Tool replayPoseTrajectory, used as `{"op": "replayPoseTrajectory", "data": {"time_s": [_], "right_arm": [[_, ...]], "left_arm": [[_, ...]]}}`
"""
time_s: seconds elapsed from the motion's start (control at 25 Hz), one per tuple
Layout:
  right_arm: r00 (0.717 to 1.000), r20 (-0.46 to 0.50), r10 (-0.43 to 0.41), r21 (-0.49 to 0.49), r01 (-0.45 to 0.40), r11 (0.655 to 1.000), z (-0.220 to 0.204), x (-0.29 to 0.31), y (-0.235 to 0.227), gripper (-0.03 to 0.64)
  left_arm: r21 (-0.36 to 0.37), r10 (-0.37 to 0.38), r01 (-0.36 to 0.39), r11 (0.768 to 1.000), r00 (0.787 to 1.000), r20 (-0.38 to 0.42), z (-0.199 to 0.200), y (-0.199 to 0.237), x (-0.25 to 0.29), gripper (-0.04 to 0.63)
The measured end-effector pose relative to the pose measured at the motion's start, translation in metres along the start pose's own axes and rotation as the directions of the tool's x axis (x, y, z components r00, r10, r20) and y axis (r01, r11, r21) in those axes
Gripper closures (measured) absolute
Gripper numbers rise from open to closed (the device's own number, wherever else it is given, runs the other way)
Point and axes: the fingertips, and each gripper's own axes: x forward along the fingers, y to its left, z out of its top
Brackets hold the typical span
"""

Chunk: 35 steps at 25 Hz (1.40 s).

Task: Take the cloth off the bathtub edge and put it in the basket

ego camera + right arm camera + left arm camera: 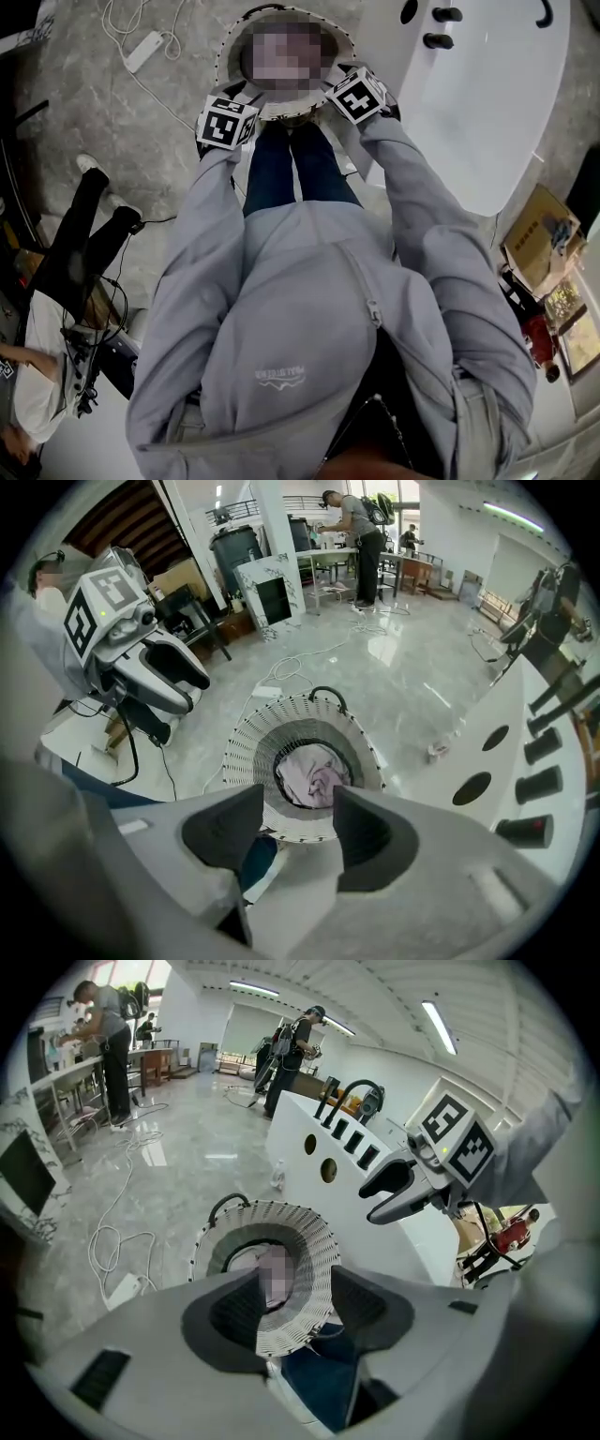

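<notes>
A white woven basket (309,728) stands on the grey floor next to the white bathtub (487,103). A pale pink cloth (314,775) lies crumpled inside it, clear of both grippers. My right gripper (300,808) hovers above the basket's near rim, jaws open with nothing between them. My left gripper (296,1283) is open too, over the basket (281,1241) rim on the other side. In the head view the left gripper (226,122) and right gripper (357,95) flank the basket (286,108), whose inside is covered by a mosaic patch.
Black tap fittings (438,26) sit on the tub's end. A power strip (142,49) with white cables lies on the floor left of the basket. A person (56,309) stands at the left. A cardboard box (544,234) sits to the right of the tub.
</notes>
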Motion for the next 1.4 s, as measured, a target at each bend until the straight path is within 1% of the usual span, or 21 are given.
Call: {"op": "replayPoseTrajectory", "data": {"time_s": [0.16, 0.28, 0.32, 0.36, 0.4, 0.44, 0.48, 0.6, 0.68, 0.8, 0.88, 0.92, 1.04, 1.16, 1.28, 1.4], "right_arm": [[0.999, 0.029, 0.025, 0.01, -0.025, 1.0, 0.009, 0.003, 0.008, 0.403], [0.996, 0.089, 0.02, 0.017, -0.021, 1.0, 0.021, -0.007, 0.013, 0.409], [0.993, 0.119, 0.002, 0.026, -0.005, 1.0, 0.026, -0.013, 0.013, 0.419], [0.988, 0.152, -0.02, 0.039, 0.014, 0.999, 0.032, -0.022, 0.011, 0.441], [0.982, 0.186, -0.041, 0.054, 0.032, 0.998, 0.039, -0.031, 0.01, 0.5], [0.974, 0.218, -0.059, 0.071, 0.044, 0.996, 0.045, -0.04, 0.008, 0.563], [0.966, 0.247, -0.07, 0.095, 0.048, 0.994, 0.051, -0.049, 0.006, 0.612], [0.939, 0.33, -0.093, 0.152, 0.045, 0.987, 0.073, -0.08, 0.001, 0.612], [0.909, 0.401, -0.114, 0.169, 0.049, 0.984, 0.087, -0.109, 0.002, 0.612], [0.849, 0.503, -0.161, 0.181, 0.079, 0.98, 0.101, -0.16, 0.01, 0.612], [0.803, 0.561, -0.202, 0.186, 0.116, 0.976, 0.107, -0.196, 0.012, 0.612], [0.774, 0.592, -0.224, 0.195, 0.132, 0.972, 0.112, -0.215, 0.011, 0.612], [0.666, 0.689, -0.284, 0.234, 0.167, 0.958, 0.123, -0.273, 0.007, 0.612], [0.561, 0.762, -0.323, 0.247, 0.21, 0.946, 0.13, -0.331, 0.011, 0.612], [0.459, 0.816, -0.352, 0.258, 0.256, 0.931, 0.129, -0.385, 0.018, 0.612], [0.369, 0.85, -0.375, 0.279, 0.289, 0.916, 0.126, -0.425, 0.03, 0.612]], "left_arm": [[0.006, -0.004, 0.004, 1.0, 1.0, 0.003, 0.006, 0.001, 0.002, 0.397], [0.026, 0.014, -0.015, 1.0, 0.999, 0.036, 0.017, -0.002, -0.005, 0.399], [0.035, 0.022, -0.025, 0.999, 0.998, 0.059, 0.024, -0.003, -0.009, 0.412], [0.044, 0.036, -0.04, 0.998, 0.996, 0.087, 0.032, -0.005, -0.014, 0.473], [0.051, 0.053, -0.059, 0.997, 0.992, 0.116, 0.04, -0.005, -0.019, 0.537], [0.051, 0.07, -0.077, 0.996, 0.988, 0.14, 0.048, -0.006, -0.025, 0.55], [0.045, 0.083, -0.091, 0.995, 0.984, 0.16, 0.056, -0.006, -0.03, 0.565], [0.033, 0.114, -0.125, 0.992, 0.968, 0.223, 0.089, -0.012, -0.051, 0.589], [0.047, 0.131, -0.151, 0.987, 0.948, 0.291, 0.111, -0.023, -0.072, 0.589], [0.05, 0.149, -0.184, 0.982, 0.902, 0.404, 0.136, -0.046, -0.108, 0.589], [0.045, 0.161, -0.207, 0.977, 0.865, 0.476, 0.154, -0.061, -0.134, 0.589], [0.047, 0.166, -0.22, 0.974, 0.843, 0.511, 0.164, -0.068, -0.148, 0.589], [0.056, 0.17, -0.255, 0.965, 0.774, 0.61, 0.193, -0.09, -0.188, 0.589], [0.07, 0.16, -0.287, 0.955, 0.701, 0.695, 0.215, -0.116, -0.228, 0.589], [0.07, 0.15, -0.315, 0.947, 0.623, 0.768, 0.231, -0.144, -0.269, 0.589], [0.056, 0.144, -0.339, 0.939, 0.537, 0.831, 0.24, -0.163, -0.308, 0.589]]}}
